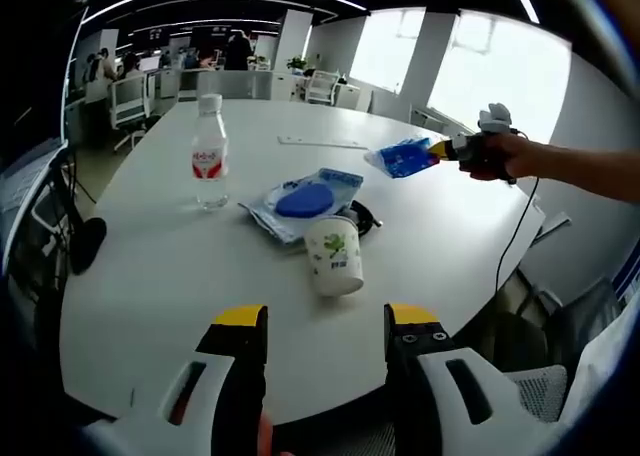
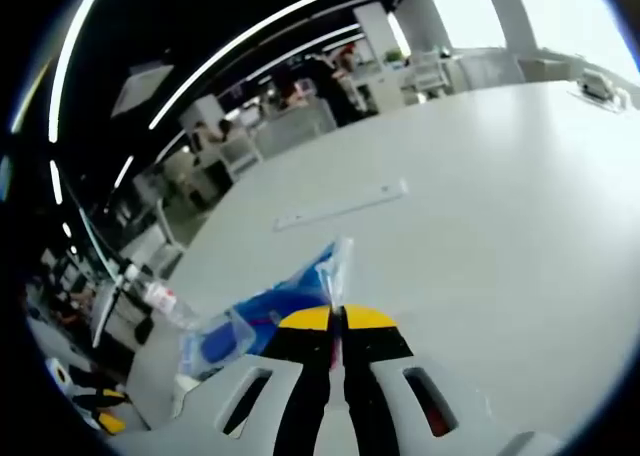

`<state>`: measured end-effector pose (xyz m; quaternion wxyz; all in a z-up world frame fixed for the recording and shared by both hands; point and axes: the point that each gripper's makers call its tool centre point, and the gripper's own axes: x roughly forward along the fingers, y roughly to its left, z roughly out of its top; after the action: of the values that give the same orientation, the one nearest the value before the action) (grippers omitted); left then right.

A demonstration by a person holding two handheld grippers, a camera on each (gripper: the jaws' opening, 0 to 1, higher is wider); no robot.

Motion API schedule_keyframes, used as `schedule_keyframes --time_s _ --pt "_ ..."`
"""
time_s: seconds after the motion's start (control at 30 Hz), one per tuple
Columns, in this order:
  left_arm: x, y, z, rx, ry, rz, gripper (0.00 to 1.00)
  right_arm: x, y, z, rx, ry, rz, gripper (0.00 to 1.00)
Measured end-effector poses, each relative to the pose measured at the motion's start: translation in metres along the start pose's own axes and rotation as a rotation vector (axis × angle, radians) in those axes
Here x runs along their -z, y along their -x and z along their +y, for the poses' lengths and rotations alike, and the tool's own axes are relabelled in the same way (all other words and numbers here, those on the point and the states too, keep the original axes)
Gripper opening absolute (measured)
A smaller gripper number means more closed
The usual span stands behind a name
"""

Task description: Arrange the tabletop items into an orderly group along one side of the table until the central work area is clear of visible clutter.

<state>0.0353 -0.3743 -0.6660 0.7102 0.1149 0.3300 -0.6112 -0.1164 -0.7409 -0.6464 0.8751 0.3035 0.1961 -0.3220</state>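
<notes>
My right gripper [image 2: 336,321] has its jaws pinched tight on the edge of a blue plastic packet [image 2: 318,276], which I hold lifted above the white table [image 2: 480,206] so it can travel clear of the other things; in the left gripper view that same packet [image 1: 402,158] hangs in the air over the far right part of the table. My left gripper [image 1: 325,321] hovers low at the near edge, jaws wide apart and holding nothing, facing the cluster in the middle. There a paper cup [image 1: 334,254] with a green print stands just in front of a blue-lidded wipes pack [image 1: 305,201], with a dark round object partly hidden behind them. A water bottle [image 1: 210,154] stands upright, a little apart to the left. A flat ruler-like strip [image 1: 322,142] lies farther back. I judge the middle is still cluttered; the cup looks like my left jaws' nearest pick.
</notes>
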Motion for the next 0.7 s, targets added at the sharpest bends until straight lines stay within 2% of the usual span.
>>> schedule_keyframes --time_s 0.37,0.7 --pt "0.003 -0.003 0.0 -0.014 0.005 0.021 0.46 0.016 -0.008 -0.026 0.022 -0.033 0.03 0.01" --pt "0.005 -0.007 -0.002 -0.026 0.009 0.045 0.46 0.019 -0.024 -0.049 0.035 -0.059 0.044 0.01"
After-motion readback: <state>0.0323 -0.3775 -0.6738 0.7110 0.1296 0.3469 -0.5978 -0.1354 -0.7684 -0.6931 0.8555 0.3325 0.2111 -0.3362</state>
